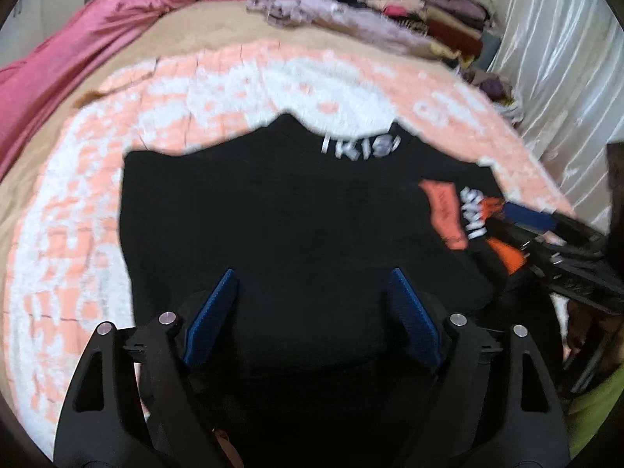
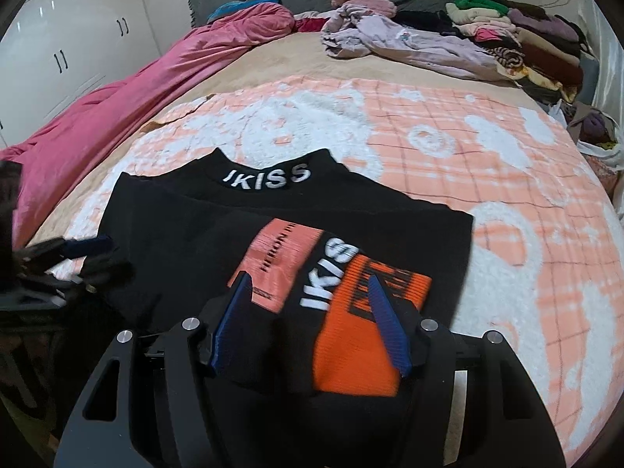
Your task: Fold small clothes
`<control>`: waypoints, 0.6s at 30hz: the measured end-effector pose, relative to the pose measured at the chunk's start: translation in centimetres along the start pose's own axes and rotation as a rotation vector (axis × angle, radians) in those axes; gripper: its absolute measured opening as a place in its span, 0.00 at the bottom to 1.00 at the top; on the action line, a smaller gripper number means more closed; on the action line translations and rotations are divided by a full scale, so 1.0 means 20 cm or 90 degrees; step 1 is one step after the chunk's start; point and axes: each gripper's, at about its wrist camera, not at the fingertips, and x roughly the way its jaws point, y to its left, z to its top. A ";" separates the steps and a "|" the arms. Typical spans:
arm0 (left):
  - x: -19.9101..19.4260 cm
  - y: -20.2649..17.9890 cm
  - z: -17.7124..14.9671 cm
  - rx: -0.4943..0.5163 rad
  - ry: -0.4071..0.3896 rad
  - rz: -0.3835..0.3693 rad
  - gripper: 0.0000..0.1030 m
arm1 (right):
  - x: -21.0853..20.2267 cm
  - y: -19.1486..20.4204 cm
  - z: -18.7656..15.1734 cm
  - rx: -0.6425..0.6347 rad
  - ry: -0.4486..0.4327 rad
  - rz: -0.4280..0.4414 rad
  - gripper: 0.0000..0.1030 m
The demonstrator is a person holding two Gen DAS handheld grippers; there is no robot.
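Observation:
A black top (image 2: 187, 234) with white "IKISS" lettering on its collar (image 2: 269, 177) lies flat on the peach-and-white blanket (image 2: 507, 179). A sleeve with salmon and orange panels (image 2: 351, 312) is folded across its right side. My right gripper (image 2: 310, 277) stands open just over that sleeve, the blue pads apart and not pressing on the cloth. In the left wrist view the same top (image 1: 273, 214) fills the middle. My left gripper (image 1: 314, 273) hovers open above its lower part with nothing pinched. The right gripper's blue pad (image 1: 526, 214) shows at that view's right edge.
A pink duvet (image 2: 136, 89) runs along the bed's left side. A crumpled lilac garment (image 2: 409, 43) and a stack of folded clothes (image 2: 526, 39) sit at the far end. White wardrobe doors (image 2: 78, 39) stand on the left, and a pale curtain (image 1: 565, 78) hangs on the right.

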 end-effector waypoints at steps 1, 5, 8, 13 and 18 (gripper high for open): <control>0.03 0.01 -0.01 0.003 0.009 0.014 0.71 | 0.01 0.01 0.01 -0.002 0.002 0.002 0.59; 0.05 0.04 -0.04 0.005 0.008 0.020 0.71 | 0.05 0.04 0.02 -0.010 0.012 0.005 0.59; 0.05 0.06 -0.04 -0.003 0.006 0.013 0.71 | 0.08 0.04 0.02 -0.013 0.019 0.002 0.59; 0.05 0.08 -0.05 -0.007 0.003 0.008 0.71 | 0.16 0.01 0.00 -0.015 0.053 -0.030 0.59; 0.05 0.08 -0.04 -0.007 0.001 0.007 0.71 | 0.19 -0.05 -0.02 0.011 0.062 -0.031 0.57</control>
